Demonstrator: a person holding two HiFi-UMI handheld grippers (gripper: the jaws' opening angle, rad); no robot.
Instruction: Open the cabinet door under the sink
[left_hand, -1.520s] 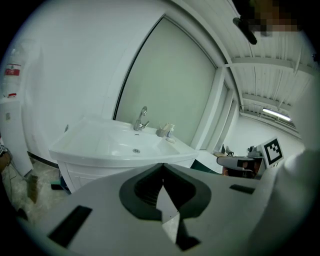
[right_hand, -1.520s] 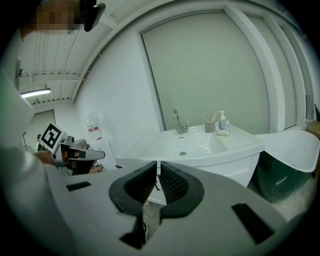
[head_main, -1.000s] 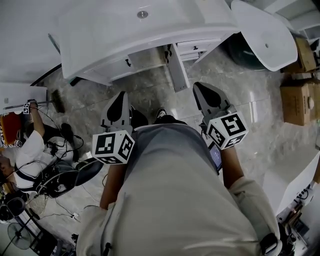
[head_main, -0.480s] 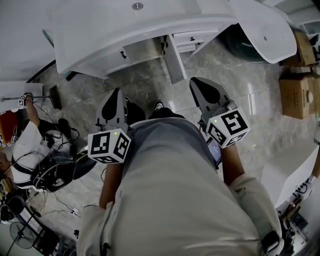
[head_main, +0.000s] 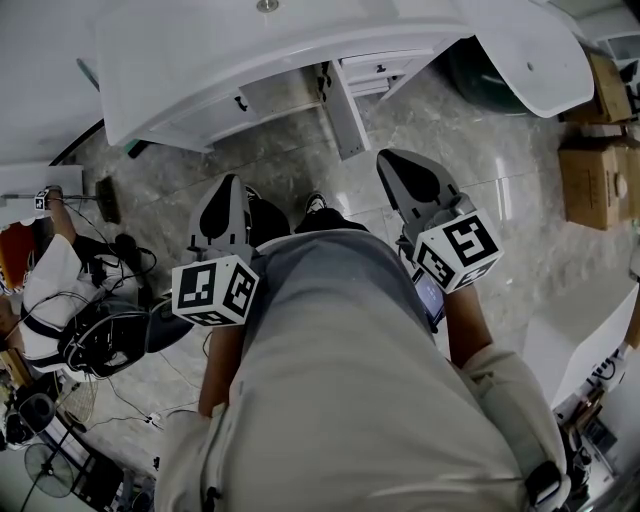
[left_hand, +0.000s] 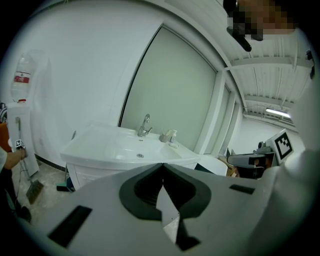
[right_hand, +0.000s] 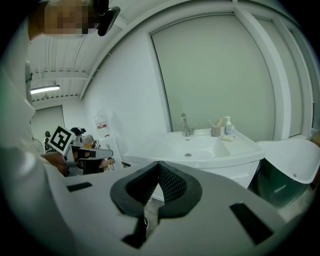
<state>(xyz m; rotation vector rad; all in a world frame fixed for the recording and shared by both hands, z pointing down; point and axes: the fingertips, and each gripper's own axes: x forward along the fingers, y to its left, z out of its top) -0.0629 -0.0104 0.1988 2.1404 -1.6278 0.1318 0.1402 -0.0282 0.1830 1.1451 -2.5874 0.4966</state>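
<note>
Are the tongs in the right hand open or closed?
Closed: in the right gripper view, the right tongs meet at their tips, nothing held between.

Glossy white sink (head_main: 300, 40), smooth like glazed ceramic, with a shiny metal tap (left_hand: 144, 125). Polished, marbled stone floor (head_main: 515, 190) reflects light. Matt brown cardboard boxes (head_main: 595, 195) at the floor's right edge.
</note>
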